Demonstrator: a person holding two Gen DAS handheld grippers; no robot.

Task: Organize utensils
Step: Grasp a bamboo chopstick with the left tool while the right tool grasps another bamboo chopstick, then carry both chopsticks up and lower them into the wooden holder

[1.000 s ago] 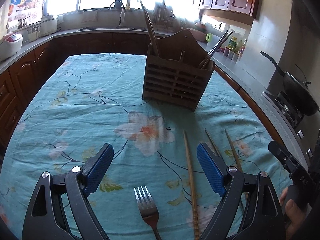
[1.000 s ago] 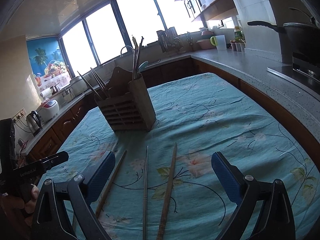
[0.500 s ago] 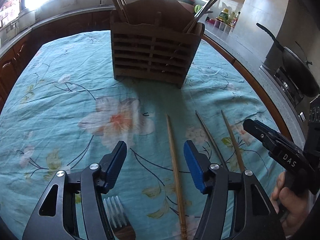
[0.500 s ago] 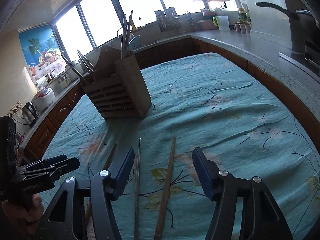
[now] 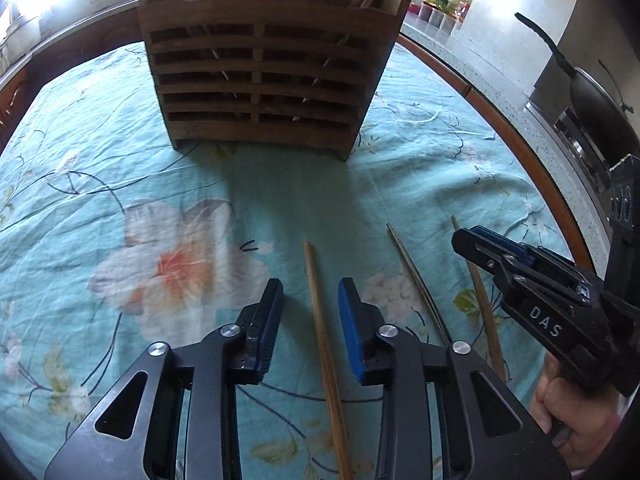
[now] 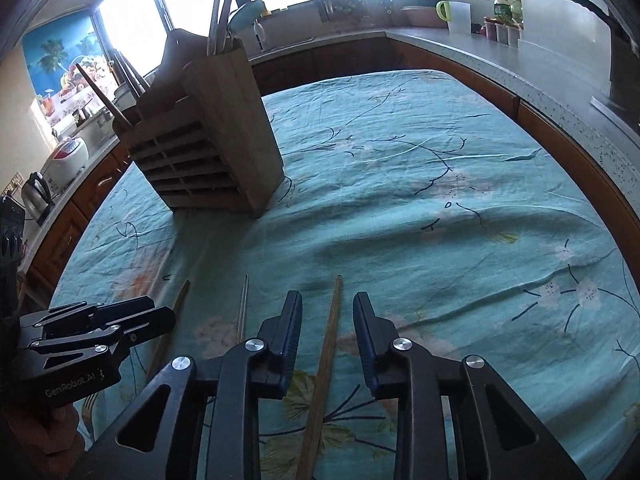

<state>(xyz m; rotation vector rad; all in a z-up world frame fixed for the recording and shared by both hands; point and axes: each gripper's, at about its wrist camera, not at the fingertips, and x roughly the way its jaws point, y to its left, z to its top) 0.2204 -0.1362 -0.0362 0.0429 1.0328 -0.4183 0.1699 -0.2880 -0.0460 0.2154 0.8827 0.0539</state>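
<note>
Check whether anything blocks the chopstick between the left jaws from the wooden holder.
Nothing visible does. The chopstick lies between the open left gripper jaws, with only bare tablecloth up to the holder.

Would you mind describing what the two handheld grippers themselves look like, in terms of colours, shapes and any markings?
Both are matte black frames with triangular cut-outs and round silver pivot screws. The left gripper has flat blue pads on its fingers; the right gripper has darker blue ones. Seen from the side, the right one's body reads "DAS" in white, the left one's "GenRobot.AI". A bare hand grips the right handle. No cables show.
</note>
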